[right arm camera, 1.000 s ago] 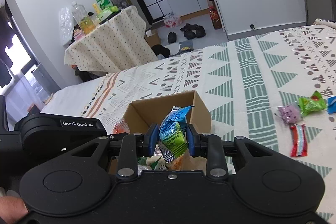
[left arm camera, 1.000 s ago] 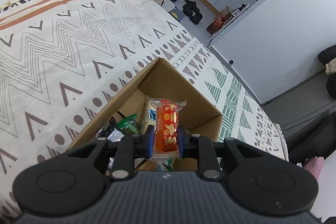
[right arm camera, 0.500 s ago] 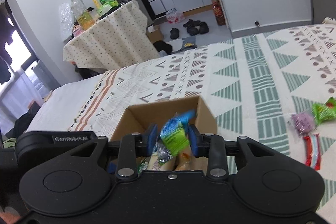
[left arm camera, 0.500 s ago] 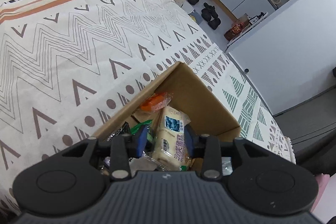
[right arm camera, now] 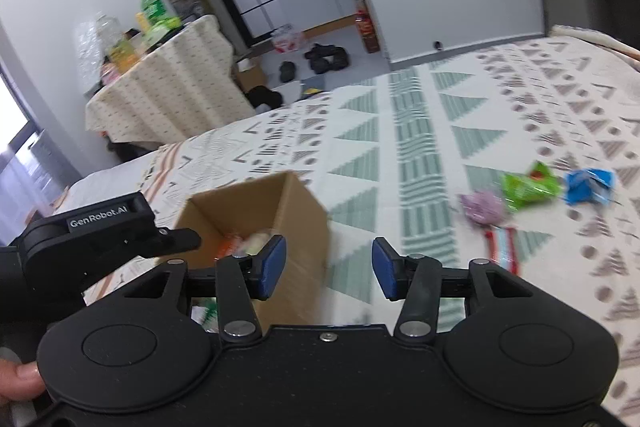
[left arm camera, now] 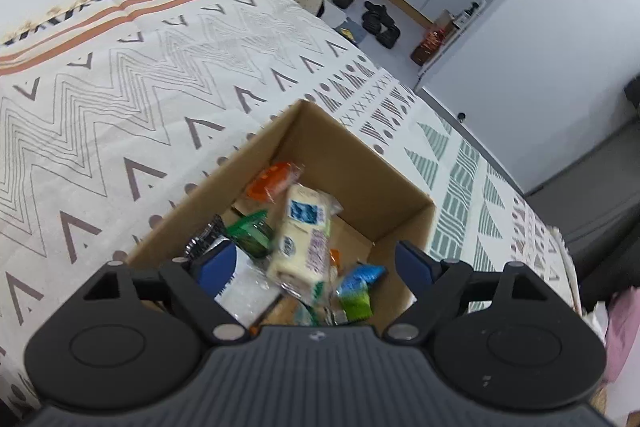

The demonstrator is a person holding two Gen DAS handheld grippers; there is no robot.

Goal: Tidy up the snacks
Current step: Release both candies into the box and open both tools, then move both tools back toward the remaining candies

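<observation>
An open cardboard box (left arm camera: 352, 163) stands on the patterned bedspread and holds several snacks: an orange packet (left arm camera: 272, 183), a cream packet with a blue label (left arm camera: 304, 239), a green one (left arm camera: 252, 233) and a blue-green one (left arm camera: 356, 291). Just above the box's near side, my left gripper (left arm camera: 316, 267) has its jaws opening wide, and the pads touch nothing. In the right wrist view the box (right arm camera: 280, 211) sits left of centre. My right gripper (right arm camera: 329, 269) hovers by the box's right wall, its jaws opening with nothing between them.
Loose snacks lie on the bedspread to the right: a purple packet (right arm camera: 482, 207), a green one (right arm camera: 528, 187), a blue one (right arm camera: 588, 185) and a red-white one (right arm camera: 502, 247). A thumb (right arm camera: 20, 383) shows at the lower left. A cloth-covered table (right arm camera: 160, 99) with bottles stands beyond the bed.
Both grippers let go. The orange packet left the left jaws and the blue-green packet left the right jaws, and both now lie in the box. The right gripper swung rightward off the box.
</observation>
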